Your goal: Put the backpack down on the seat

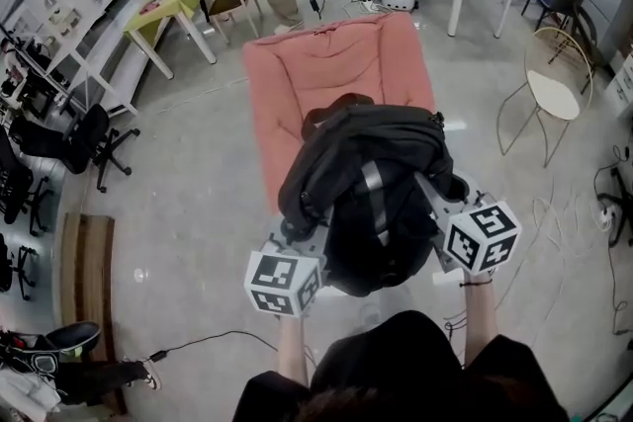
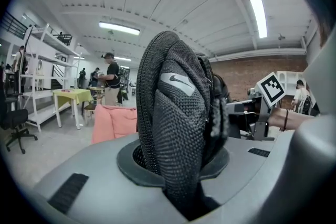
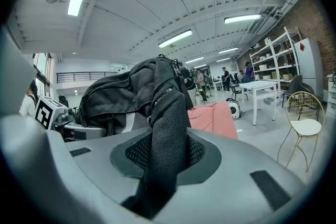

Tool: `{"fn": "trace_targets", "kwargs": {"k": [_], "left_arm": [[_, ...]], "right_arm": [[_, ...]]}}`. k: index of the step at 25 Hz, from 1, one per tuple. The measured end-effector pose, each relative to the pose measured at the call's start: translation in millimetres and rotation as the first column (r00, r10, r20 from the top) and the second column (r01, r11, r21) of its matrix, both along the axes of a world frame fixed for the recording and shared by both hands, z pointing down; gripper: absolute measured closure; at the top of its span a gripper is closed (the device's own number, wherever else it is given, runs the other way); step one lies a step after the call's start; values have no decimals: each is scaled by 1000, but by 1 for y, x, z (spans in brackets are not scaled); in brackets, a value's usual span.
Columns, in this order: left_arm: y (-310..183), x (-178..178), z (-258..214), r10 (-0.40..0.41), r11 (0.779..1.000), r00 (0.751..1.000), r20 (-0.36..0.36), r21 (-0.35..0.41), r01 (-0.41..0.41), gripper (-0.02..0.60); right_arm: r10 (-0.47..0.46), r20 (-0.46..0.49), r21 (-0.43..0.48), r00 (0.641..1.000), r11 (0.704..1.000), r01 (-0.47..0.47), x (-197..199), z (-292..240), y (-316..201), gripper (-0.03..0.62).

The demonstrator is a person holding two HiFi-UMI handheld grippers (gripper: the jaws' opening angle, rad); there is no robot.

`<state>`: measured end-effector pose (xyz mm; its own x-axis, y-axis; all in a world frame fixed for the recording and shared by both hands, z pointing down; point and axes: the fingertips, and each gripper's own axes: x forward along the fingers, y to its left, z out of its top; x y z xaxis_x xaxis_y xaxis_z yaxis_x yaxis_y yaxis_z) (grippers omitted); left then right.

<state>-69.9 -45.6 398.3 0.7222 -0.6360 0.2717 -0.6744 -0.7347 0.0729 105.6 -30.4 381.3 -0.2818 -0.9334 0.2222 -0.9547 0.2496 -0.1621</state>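
Backpack (image 1: 381, 203) up in the air, both grippers on it, and the seat (image 1: 316, 74) waiting just ahead. The left gripper (image 2: 178, 176) has its jaws clamped on a black mesh shoulder strap (image 2: 178, 113), which rises straight up out of the gap between them. The right gripper (image 3: 157, 176) does the same on the other strap (image 3: 168, 118), with the mesh pinched firmly between its pads. So it is a two-handed carry, the bag slung between the pair, its dark bulk and grey stripe facing up in the head view.

And where is the bag? From the head view it hangs over the near end of the pink seat, covering that front edge, while most of the cushion lies bare beyond it. From the gripper views the pink cushion shows past the bag and lower down, so by that reading the backpack is not resting on anything yet. Whether its far side brushes the cushion cannot be told.

Progress, then: the pick-up looks done and the approach is nearly finished. What remains, by the look of it, is the last stretch over the cushion, lowering until the seat takes the weight, then letting both straps go. A person stands well beyond the seat, clear of the path.
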Motion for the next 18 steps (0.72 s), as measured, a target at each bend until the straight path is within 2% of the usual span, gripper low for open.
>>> {"fn": "trace_targets", "kwargs": {"k": [18], "left_arm": [[-145,42,29,-128,986,992,21,-102,129,471]], "right_arm": [[-131,56,-93,990,986,135,42,34,-170,503]]}}
